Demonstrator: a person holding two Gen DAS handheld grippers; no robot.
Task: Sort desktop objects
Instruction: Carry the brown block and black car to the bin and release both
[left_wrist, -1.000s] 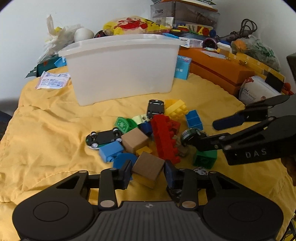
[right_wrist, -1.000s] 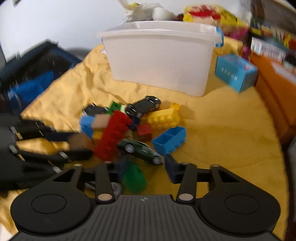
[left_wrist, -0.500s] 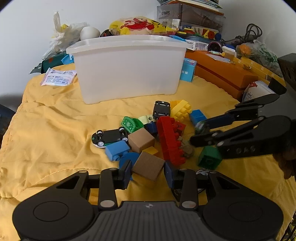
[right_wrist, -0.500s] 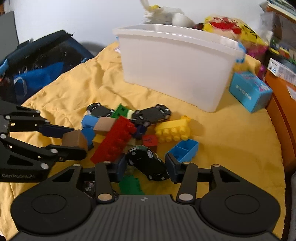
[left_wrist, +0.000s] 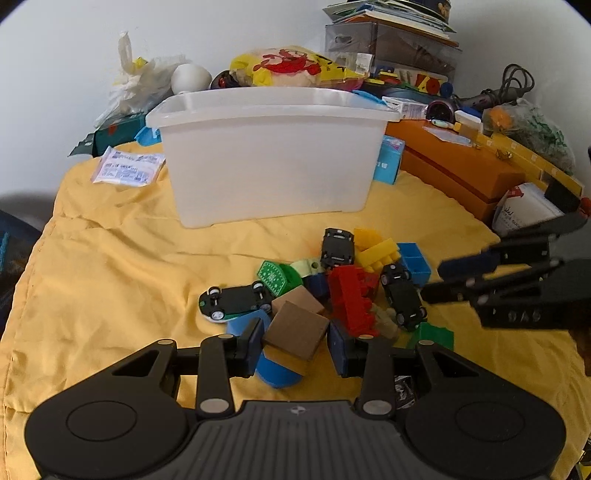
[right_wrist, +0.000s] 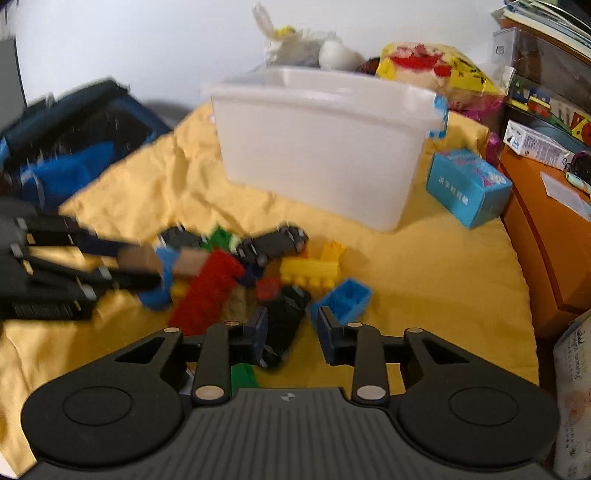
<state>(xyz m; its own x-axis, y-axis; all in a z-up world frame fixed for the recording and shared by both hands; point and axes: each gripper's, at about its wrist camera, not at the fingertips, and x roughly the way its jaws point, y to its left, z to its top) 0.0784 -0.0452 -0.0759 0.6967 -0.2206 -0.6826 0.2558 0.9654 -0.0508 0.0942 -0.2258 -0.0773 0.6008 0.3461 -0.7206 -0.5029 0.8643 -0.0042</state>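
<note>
My left gripper (left_wrist: 296, 347) is shut on a brown block (left_wrist: 297, 330), held just above the toy pile on the yellow cloth (left_wrist: 110, 277). From the right wrist view the same brown block (right_wrist: 138, 258) sits between the left gripper's fingers (right_wrist: 129, 278). My right gripper (right_wrist: 291, 332) hangs low over the pile. Its jaws are closing, with a dark toy car (right_wrist: 282, 325) between them. The left pad is against the car and a sliver of cloth shows at the right pad. The white bin (left_wrist: 273, 166) stands behind the pile.
The pile holds a red brick (left_wrist: 351, 295), a yellow brick (left_wrist: 376, 251), a blue brick (left_wrist: 415, 258), two black cars (left_wrist: 236, 299) and a green block (left_wrist: 432, 336). An orange box (left_wrist: 454, 166) lines the right side. A blue carton (right_wrist: 467, 184) lies beside the bin.
The right gripper's jaws have narrowed around the dark toy car, which now lies lengthwise between them. The left gripper still holds the brown block in the same place.
</note>
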